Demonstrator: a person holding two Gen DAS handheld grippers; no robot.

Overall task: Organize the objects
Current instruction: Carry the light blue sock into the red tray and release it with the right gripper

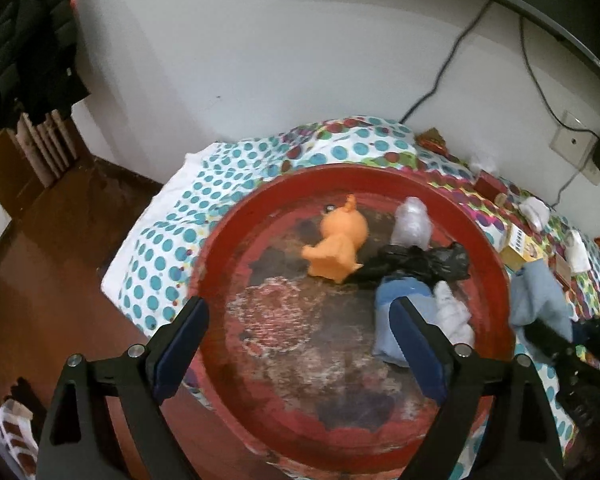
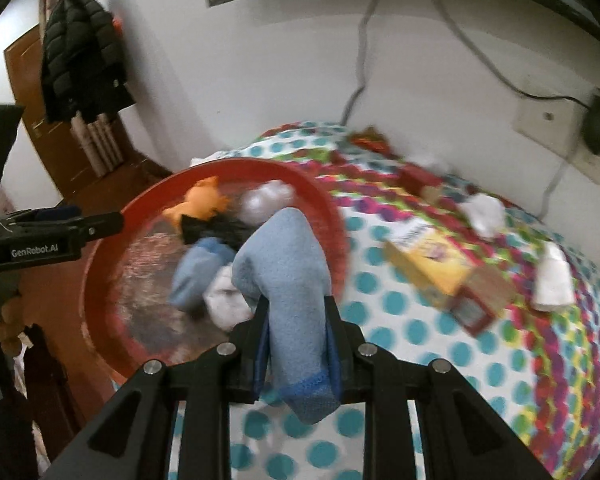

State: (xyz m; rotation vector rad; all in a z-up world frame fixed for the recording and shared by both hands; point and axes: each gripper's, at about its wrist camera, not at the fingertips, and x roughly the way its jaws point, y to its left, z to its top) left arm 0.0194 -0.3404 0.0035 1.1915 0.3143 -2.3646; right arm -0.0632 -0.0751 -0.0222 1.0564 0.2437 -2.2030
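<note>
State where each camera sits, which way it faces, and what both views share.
Left wrist: on the left gripper, angled down over the round red tray; its open jaws frame the orange toy figure.
Right wrist: on the right gripper, angled down toward the tray and the dotted bedcover; its jaws pinch a light-blue sock.
Shared: tray, toy, black plastic bag, yellow box, wall socket.

Count of things on the bed and in the tray

One red tray (image 1: 496,264), holding one orange toy (image 1: 338,246), one black bag (image 1: 416,266), one clear plastic wad (image 1: 410,222), one blue cloth (image 1: 396,312) and one white sock (image 1: 454,314). A second blue cloth (image 2: 288,280). One yellow box (image 2: 424,262). Two grippers: left (image 1: 300,344), right (image 2: 296,340).
</note>
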